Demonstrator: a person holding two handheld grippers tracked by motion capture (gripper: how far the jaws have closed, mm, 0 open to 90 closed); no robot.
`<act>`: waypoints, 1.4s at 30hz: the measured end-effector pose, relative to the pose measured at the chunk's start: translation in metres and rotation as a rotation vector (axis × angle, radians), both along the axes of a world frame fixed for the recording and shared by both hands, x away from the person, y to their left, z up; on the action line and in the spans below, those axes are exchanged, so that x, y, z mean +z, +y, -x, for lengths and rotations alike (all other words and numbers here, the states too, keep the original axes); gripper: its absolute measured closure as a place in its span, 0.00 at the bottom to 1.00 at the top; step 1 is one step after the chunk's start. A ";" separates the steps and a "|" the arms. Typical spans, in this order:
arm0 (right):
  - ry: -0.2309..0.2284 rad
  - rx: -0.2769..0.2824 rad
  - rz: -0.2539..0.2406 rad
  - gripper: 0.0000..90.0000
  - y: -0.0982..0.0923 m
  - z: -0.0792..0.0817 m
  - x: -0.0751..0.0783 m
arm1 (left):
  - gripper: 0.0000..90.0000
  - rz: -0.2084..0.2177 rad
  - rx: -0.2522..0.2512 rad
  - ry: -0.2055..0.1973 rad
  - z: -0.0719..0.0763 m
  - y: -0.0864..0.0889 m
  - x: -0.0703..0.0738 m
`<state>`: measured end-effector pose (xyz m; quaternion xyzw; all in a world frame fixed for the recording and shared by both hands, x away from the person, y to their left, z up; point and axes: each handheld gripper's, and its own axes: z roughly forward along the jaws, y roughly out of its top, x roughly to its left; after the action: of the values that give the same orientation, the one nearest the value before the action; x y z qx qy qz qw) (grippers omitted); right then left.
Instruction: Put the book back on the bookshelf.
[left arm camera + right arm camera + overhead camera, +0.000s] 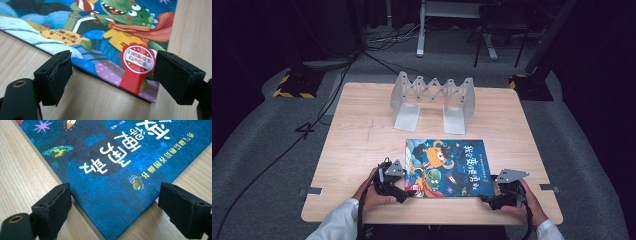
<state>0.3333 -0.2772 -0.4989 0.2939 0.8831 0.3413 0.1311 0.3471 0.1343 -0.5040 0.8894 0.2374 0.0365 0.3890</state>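
Observation:
A picture book (447, 165) with a blue cartoon cover lies flat on the wooden table (357, 150), close to the front edge. My left gripper (409, 192) is at its near left corner. In the left gripper view the jaws stand wide apart, and the book's corner (140, 87) with a red seal lies between the fingertips of the left gripper (112, 72). My right gripper (487, 199) is at the near right corner. In the right gripper view the right gripper (115, 200) is open, astride the blue corner (112, 220). Neither pair of pads presses on the cover.
A grey folding metal book rack (433, 97) stands upright at the back of the table, well beyond the book. The person's hands and white sleeves (337, 222) rest at the front edge. Cables (272, 160) trail across the grey floor at the left.

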 end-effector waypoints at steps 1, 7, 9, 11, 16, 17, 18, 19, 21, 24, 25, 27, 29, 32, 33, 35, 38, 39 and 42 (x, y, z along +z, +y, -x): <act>0.000 0.006 0.003 0.13 0.001 -0.001 0.000 | 0.18 0.002 0.002 -0.003 0.004 0.001 0.000; -0.008 0.059 0.014 0.12 0.010 -0.010 0.001 | 0.13 -0.078 0.004 -0.070 0.028 0.001 -0.001; -0.009 0.063 0.019 0.12 0.012 -0.011 0.001 | 0.14 -0.083 0.005 -0.070 0.029 0.003 -0.001; -0.015 0.075 0.029 0.11 0.017 -0.012 0.002 | 0.14 -0.091 0.010 -0.065 0.032 0.006 0.000; -0.033 0.095 0.045 0.09 0.030 -0.013 0.002 | 0.14 -0.088 0.006 -0.068 0.046 0.012 -0.001; -0.035 0.096 0.043 0.08 0.031 -0.013 0.002 | 0.14 -0.084 0.008 -0.068 0.049 0.013 -0.001; -0.037 0.098 0.040 0.08 0.031 -0.013 0.002 | 0.14 -0.082 0.008 -0.069 0.051 0.013 -0.001; -0.036 0.097 0.038 0.08 0.032 -0.013 0.001 | 0.14 -0.078 0.003 -0.070 0.054 0.014 -0.001; -0.037 0.096 0.037 0.08 0.033 -0.014 0.001 | 0.14 -0.078 0.005 -0.072 0.058 0.014 -0.001; -0.039 0.101 0.034 0.07 0.034 -0.015 0.001 | 0.15 -0.077 0.014 -0.068 0.062 0.014 -0.001; -0.041 0.102 0.031 0.07 0.034 -0.016 0.001 | 0.15 -0.082 0.015 -0.065 0.063 0.014 0.000; -0.034 0.097 0.016 0.06 0.033 -0.018 -0.001 | 0.19 -0.062 0.005 -0.046 0.063 0.018 0.001; -0.023 0.090 0.001 0.08 0.030 -0.019 -0.002 | 0.26 -0.045 0.010 -0.037 0.061 0.022 0.003; -0.004 0.073 -0.031 0.12 0.024 -0.018 -0.003 | 0.21 -0.047 0.038 -0.055 0.056 0.027 0.006; -0.004 0.073 -0.031 0.12 0.024 -0.018 -0.003 | 0.21 -0.055 0.060 -0.068 0.053 0.030 0.008; -0.018 0.067 -0.035 0.19 0.021 -0.013 -0.002 | 0.20 -0.048 0.102 -0.098 0.044 0.035 0.014; -0.030 0.063 -0.034 0.23 0.019 -0.010 -0.002 | 0.19 -0.043 0.141 -0.124 0.027 0.041 0.021; -0.033 0.057 -0.039 0.25 0.018 -0.008 -0.002 | 0.19 -0.041 0.150 -0.134 0.020 0.041 0.023; -0.032 0.041 -0.054 0.30 0.014 -0.005 -0.002 | 0.19 -0.041 0.177 -0.143 -0.005 0.042 0.026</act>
<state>0.3381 -0.2629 -0.5011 0.2737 0.8772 0.3724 0.1304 0.3523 0.1762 -0.4777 0.8679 0.2857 0.1387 0.3820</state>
